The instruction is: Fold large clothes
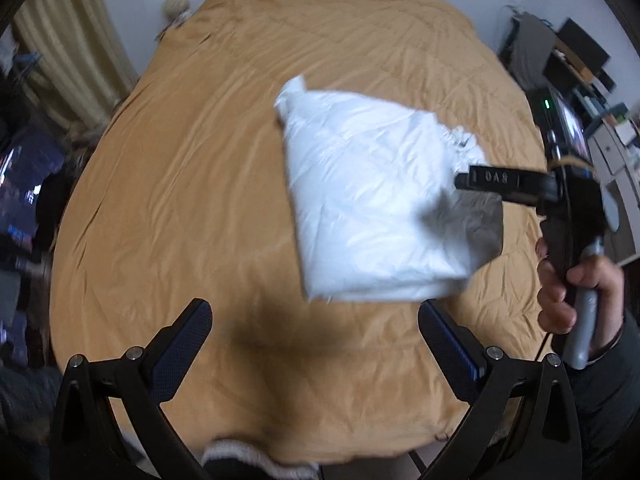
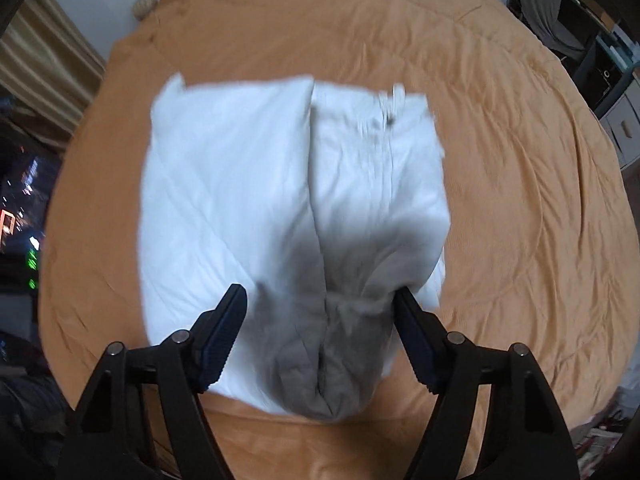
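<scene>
A folded white garment [image 1: 368,200] lies on the orange bedspread [image 1: 180,200], a little right of the middle. My left gripper [image 1: 314,306] hovers open over bare bedspread just short of the garment's near edge, with nothing between its fingers. A hand [image 1: 568,292] holds my right gripper from the right, and one of its fingers [image 1: 492,182] reaches over the garment's right side and casts a shadow on it. In the right wrist view the right gripper [image 2: 320,291] stands wide open above the garment's [image 2: 248,200] shaded near end. A zip runs down the garment's right half.
The bedspread [image 2: 520,200] fills most of both views. A beige curtain [image 1: 68,40] hangs at the left and a round plush object [image 1: 176,4] sits at the bed's far corner. Dark shelves and drawers [image 1: 580,72] stand along the right side.
</scene>
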The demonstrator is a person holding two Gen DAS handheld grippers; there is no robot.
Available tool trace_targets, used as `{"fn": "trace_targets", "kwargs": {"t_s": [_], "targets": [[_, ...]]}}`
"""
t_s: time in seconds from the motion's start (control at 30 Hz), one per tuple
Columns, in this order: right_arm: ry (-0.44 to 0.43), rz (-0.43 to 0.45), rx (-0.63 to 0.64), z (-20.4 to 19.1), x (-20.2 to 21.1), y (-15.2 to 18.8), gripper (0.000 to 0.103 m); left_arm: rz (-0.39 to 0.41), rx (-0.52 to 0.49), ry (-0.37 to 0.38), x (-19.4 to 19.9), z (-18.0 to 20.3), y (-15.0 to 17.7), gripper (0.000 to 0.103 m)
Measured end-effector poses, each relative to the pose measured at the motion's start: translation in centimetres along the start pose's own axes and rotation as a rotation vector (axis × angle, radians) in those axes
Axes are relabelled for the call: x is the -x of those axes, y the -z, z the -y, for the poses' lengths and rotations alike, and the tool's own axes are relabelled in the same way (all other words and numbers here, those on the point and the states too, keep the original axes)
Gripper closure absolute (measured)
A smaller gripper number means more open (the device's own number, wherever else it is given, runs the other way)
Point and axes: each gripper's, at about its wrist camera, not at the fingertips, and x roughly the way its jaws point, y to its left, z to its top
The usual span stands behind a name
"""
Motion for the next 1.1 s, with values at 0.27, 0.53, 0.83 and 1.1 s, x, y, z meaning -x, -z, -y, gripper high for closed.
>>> {"fn": "trace_targets", "kwargs": {"t_s": [0.27,0.53,0.83,1.1], "targets": [[-0.033,0.123,0.046,-0.5,2.6,-7.6,0.037,0.009,-0.075,0.204,-13.3,4.2,-3.4,0.001],[-0.168,-0.120,0.114,-2.0,-7.7,-11.6,0.077,0.016,-0.253,0.153,-18.2,9.3,2.2,0.001],[-0.020,-0.213,0.098,2.9,-14.3,-7.7,0.103,0.130,-0.157,0.335,-12.7,4.2,-0.3,0.001],[-0.039,-0.142,0.077,3.6,-14.2,-5.8,0.103,0.018,-0.036,0.267,-20.4,-1.1,-16.4,0.001]]}}
